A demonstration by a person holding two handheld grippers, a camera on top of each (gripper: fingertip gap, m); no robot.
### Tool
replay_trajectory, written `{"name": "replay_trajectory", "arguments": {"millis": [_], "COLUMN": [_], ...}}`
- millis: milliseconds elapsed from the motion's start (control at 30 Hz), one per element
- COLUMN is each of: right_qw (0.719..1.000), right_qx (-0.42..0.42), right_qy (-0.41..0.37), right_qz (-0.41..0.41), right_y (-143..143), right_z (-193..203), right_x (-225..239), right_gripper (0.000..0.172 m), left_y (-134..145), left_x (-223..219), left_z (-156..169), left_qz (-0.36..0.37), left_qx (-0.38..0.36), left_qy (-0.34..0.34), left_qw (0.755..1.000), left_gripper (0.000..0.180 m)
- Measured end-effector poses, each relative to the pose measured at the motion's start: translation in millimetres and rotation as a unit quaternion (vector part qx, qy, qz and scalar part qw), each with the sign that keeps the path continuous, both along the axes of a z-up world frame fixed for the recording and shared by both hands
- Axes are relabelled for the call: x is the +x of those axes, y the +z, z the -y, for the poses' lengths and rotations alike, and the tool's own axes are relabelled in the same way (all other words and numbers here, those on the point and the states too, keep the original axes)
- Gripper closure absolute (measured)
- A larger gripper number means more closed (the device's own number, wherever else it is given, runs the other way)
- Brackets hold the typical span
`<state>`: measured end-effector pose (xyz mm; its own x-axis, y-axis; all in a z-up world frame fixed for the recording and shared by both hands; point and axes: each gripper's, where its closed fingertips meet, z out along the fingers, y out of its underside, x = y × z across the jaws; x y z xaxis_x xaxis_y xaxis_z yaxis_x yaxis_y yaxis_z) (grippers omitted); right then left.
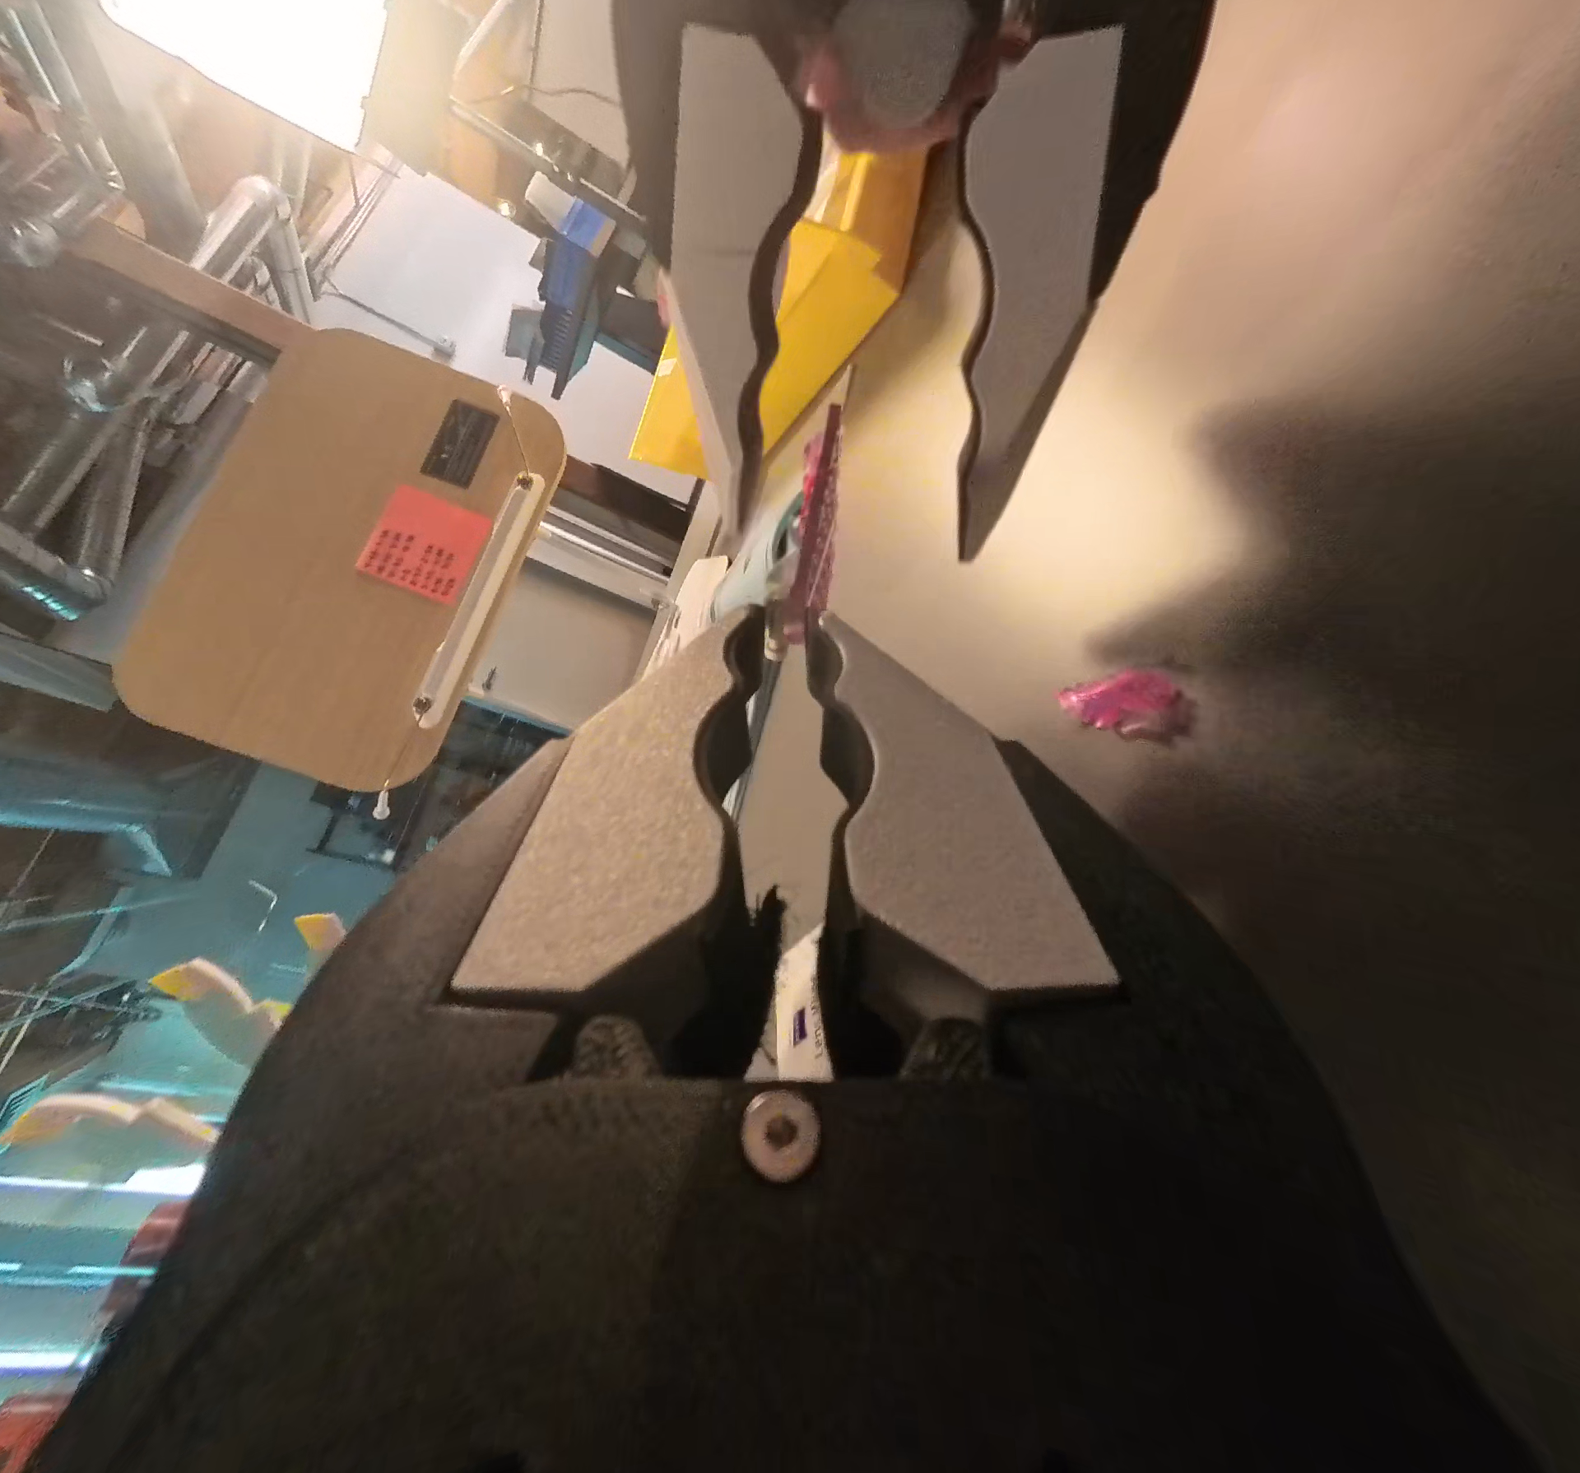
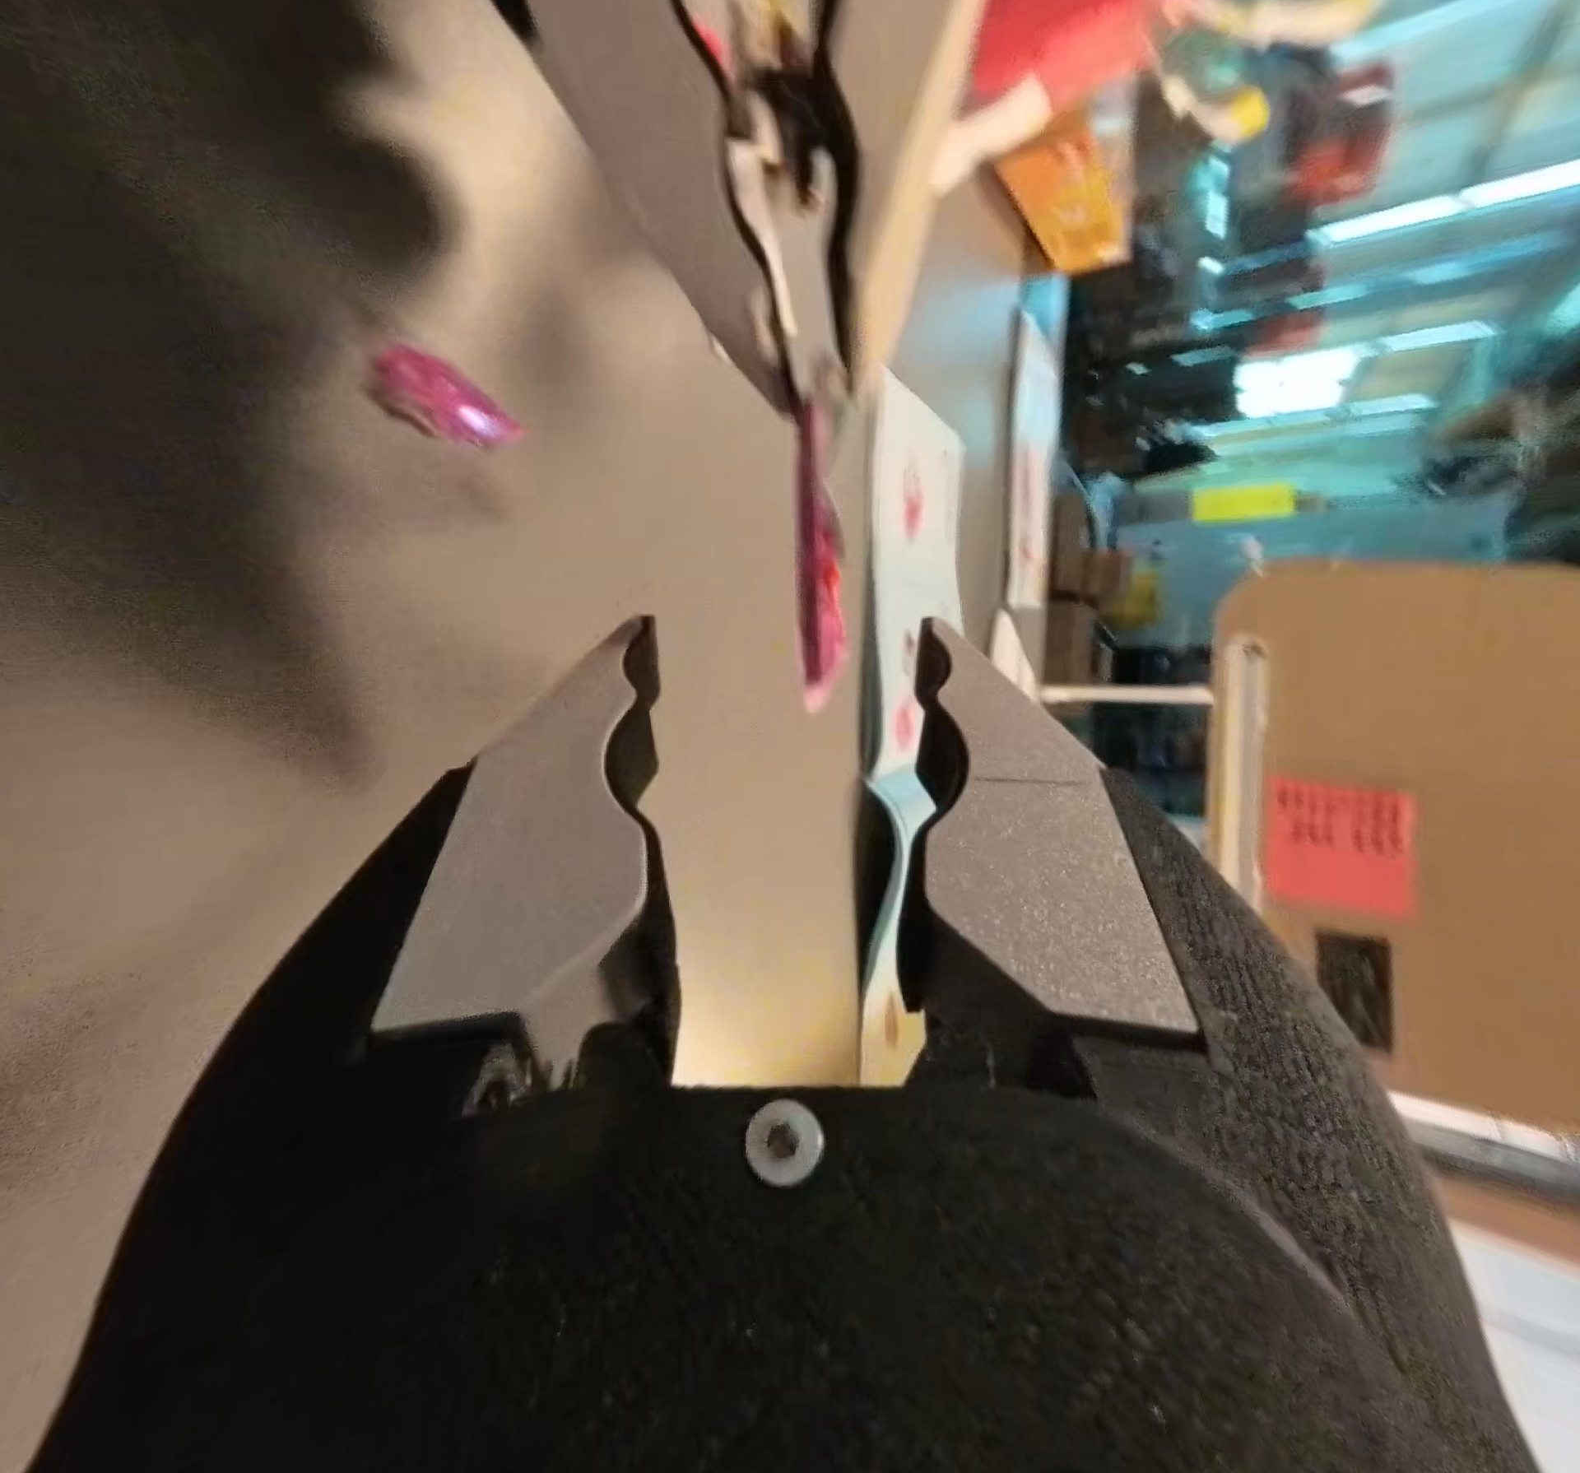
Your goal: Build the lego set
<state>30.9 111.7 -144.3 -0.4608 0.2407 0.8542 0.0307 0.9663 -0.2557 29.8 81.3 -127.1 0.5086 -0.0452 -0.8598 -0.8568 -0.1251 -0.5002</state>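
I see the left tool (image 1: 782, 632) pressed nearly together, its tips pinching one end of a thin pink foil strip (image 1: 821, 526) that extends away from it, over the beige surface (image 1: 1069, 491). The right tool (image 2: 787, 637) faces it with fingers spread; the strip's free end (image 2: 819, 620) sits between the tips, and neither pad touches it. A crumpled pink foil scrap (image 1: 1124, 701) lies apart on the surface. A yellow paper (image 1: 821, 303) lies behind the right tool.
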Motion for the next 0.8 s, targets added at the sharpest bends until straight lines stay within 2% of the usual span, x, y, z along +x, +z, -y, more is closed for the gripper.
{"name": "replay_trajectory", "arguments": {"millis": [100, 167, 233, 367, 467, 633, 700, 800], "right_qw": [0.984, 0.949, 0.908, 0.842, 0.829, 0.801, 0.794, 0.806], "right_qx": [-0.084, -0.201, -0.295, -0.397, -0.402, -0.395, -0.399, -0.400], "right_qy": [-0.055, -0.094, -0.129, -0.142, -0.166, -0.213, -0.207, -0.159], "right_qz": [-0.145, -0.226, -0.267, -0.336, -0.352, -0.396, -0.408, -0.407], "right_y": [25.3, 41.8, 51.2, 80.7, 82.4, 89.9, 94.7, 101.6], "right_z": [-43.6, -77.8, -109.2, -145.4, -168.3, -195.0, -193.1, -177.1], "right_x": [1.8, 7.8, 5.1, -14.7, -42.7, -71.3, -72.5, -68.2], "right_gripper": [0.119, 0.124, 0.124, 0.127, 0.127, 0.129, 0.130, 0.131], "left_y": [-5.0, -12.7, -23.0, -37.4, -37.2, -33.7, -27.3, -20.7], "left_x": [-4.6, -4.7, -6.4, -9.6, -19.2, -26.1, -31.8, -32.9], "left_z": [-0.4, -2.6, -8.2, -24.6, -36.6, -45.2, -45.9, -42.3], "left_qz": [-0.013, -0.031, -0.062, -0.089, -0.115, -0.102, -0.108, -0.104], "left_qx": [-0.014, -0.034, -0.064, -0.113, -0.128, -0.123, -0.105, -0.075], "left_qy": [0.018, 0.021, 0.019, -0.008, -0.009, -0.011, 0.007, 0.020], "left_qw": [1.000, 0.999, 0.996, 0.989, 0.985, 0.987, 0.989, 0.992], "left_gripper": [0.172, 0.172, 0.172, 0.172, 0.172, 0.172, 0.172, 0.172]}}
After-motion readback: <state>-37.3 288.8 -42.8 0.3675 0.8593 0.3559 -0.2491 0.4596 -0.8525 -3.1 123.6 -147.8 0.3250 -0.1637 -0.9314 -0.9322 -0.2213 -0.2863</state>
